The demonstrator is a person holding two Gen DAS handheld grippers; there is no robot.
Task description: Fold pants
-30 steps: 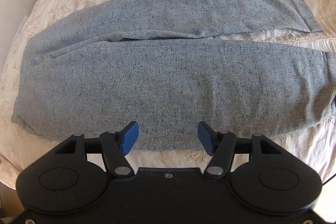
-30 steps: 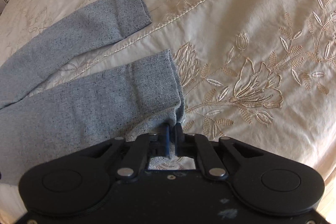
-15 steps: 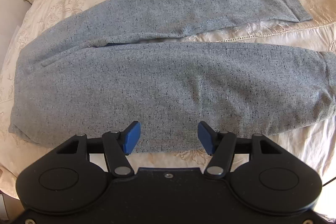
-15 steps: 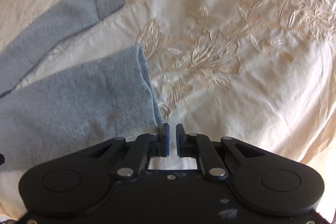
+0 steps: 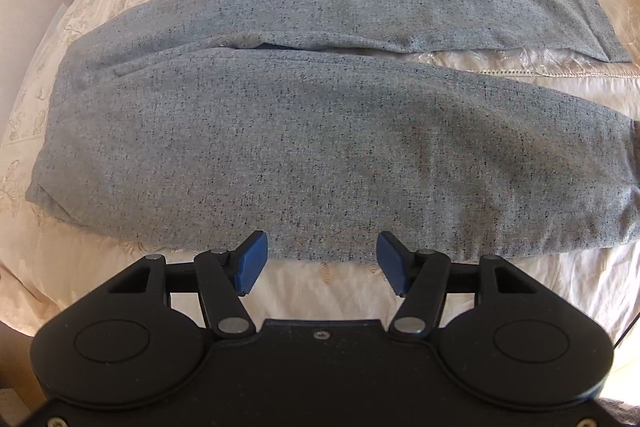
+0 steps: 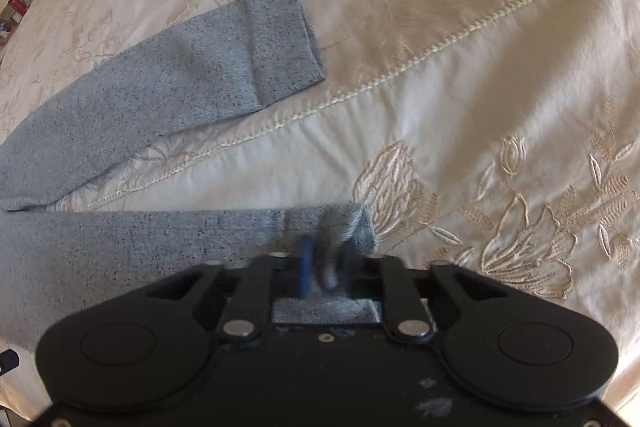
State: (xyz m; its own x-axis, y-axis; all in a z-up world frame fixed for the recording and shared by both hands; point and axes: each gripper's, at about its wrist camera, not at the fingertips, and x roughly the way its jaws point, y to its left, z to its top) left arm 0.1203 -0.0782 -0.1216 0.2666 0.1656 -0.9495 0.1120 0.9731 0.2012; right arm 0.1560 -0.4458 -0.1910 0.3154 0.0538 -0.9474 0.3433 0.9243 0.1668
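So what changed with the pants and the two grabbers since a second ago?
The right gripper had pinched the near leg's cuff, let it go half a second ago, and is now back at that cuff with cloth between its fingers; blur hides whether they have closed. The left gripper stayed open at the pants' near edge, touching nothing. The pants stayed spread on the bedspread.

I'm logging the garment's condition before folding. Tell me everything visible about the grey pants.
The speckled blue-grey woven pants lie flat and unfolded on the cream embroidered bedspread, waist to the left, legs running right and splaying apart toward the cuffs. The far leg's hem is a turned-up band lying flat. The near leg's hem is bunched and sits between the right gripper fingers. The left gripper hovers open at the near edge.
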